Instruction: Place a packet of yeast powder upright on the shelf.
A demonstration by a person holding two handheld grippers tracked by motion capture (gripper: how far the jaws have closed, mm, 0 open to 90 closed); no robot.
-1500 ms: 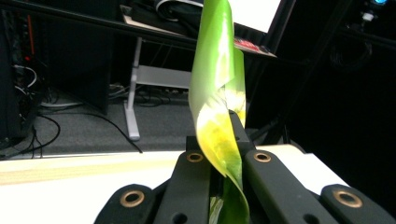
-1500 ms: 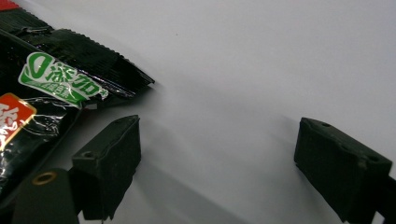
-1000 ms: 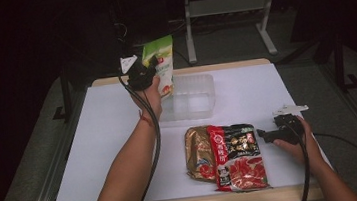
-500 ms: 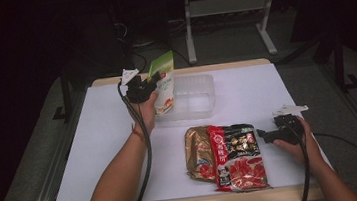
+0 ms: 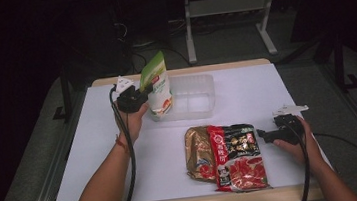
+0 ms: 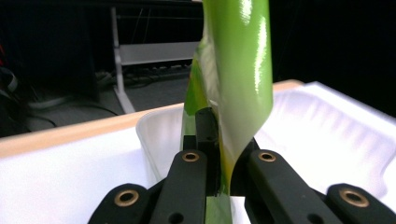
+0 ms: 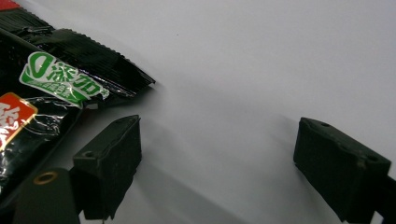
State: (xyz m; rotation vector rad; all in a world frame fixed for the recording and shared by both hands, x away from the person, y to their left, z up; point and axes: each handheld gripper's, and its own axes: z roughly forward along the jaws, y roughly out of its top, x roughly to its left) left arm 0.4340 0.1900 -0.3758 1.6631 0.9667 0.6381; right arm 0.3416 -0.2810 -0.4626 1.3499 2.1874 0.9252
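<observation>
Since the earlier frames the left gripper [image 5: 141, 92] has drifted from the upper centre-left of the high view toward the lower right, bringing the green pouch [image 5: 157, 85] down with it — the pouch now stands tilted at the left end of the clear plastic tray [image 5: 197, 97], where a second ago it was held higher and farther back. The jaws are clamped on the pouch; in the left gripper view they pinch the glossy green film [image 6: 233, 74] near its lower edge, with the tray's white rim [image 6: 154, 123] just behind. The right gripper [image 5: 265, 135] rests at the lower right of the high view, unchanged — its jaws stand wide apart over the bare white table [image 5: 245, 88], nothing between them. Just beside it lies the red and black packet [image 5: 236, 155], partly covering a gold packet [image 5: 198, 152], both where they were before.
</observation>
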